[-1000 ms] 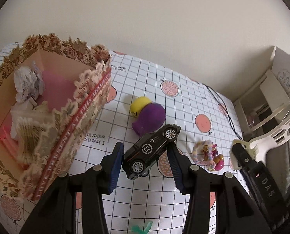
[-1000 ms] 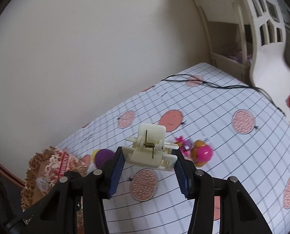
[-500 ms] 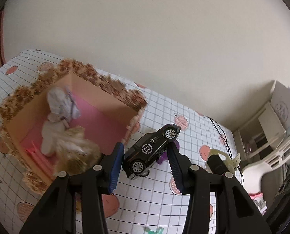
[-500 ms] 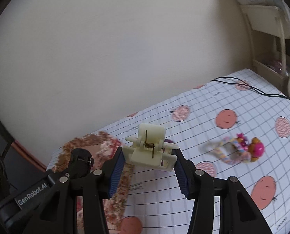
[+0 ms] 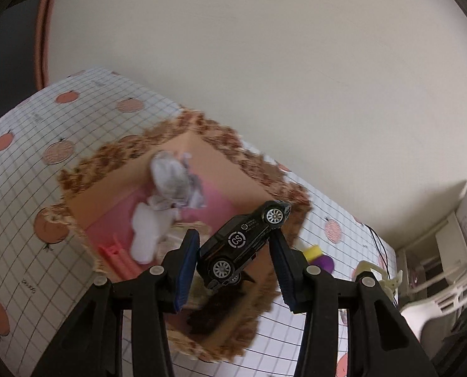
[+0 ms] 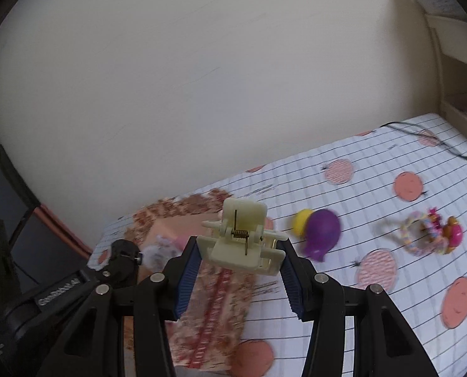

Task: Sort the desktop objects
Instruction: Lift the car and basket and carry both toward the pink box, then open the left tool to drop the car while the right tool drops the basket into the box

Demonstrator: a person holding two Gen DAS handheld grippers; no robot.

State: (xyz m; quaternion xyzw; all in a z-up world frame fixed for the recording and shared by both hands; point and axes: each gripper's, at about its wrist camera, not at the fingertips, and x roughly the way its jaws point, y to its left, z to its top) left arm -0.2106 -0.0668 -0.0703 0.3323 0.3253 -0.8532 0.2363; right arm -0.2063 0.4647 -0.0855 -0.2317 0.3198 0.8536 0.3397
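— Covering the whole worktop (image 6: 374, 169) is a white grid-lined cloth printed with pink fruit, and it runs up to a plain cream wall. What is the biggest thing on it?

— A cardboard box (image 5: 221, 157) with a brown lace-patterned rim and a pink floor, sitting near the wall edge of the worktop. Inside lie a crumpled grey-white wad (image 5: 174, 179), a white soft lump (image 5: 145, 229) and a pink comb-like piece (image 5: 117, 256).

— And the grippers?

— The left gripper (image 5: 235, 253) has its jaws closed on a black toy car (image 5: 243, 240), nose tilted upward, held in the air over the box's near corner. The right gripper (image 6: 239, 254) has its jaws clamped on a cream plastic hair clip (image 6: 243, 238), held above the box's outer wall; the left gripper's body shows at that view's left.

— What remains loose on the cloth?

— A purple and yellow toy (image 6: 319, 231) lies just beside the box, away from the wall. Farther toward the shelf end sits a pastel beaded bracelet (image 6: 417, 235) touching a small pink and orange figure (image 6: 453, 232). A black cable (image 6: 434, 135) trails across the far corner.
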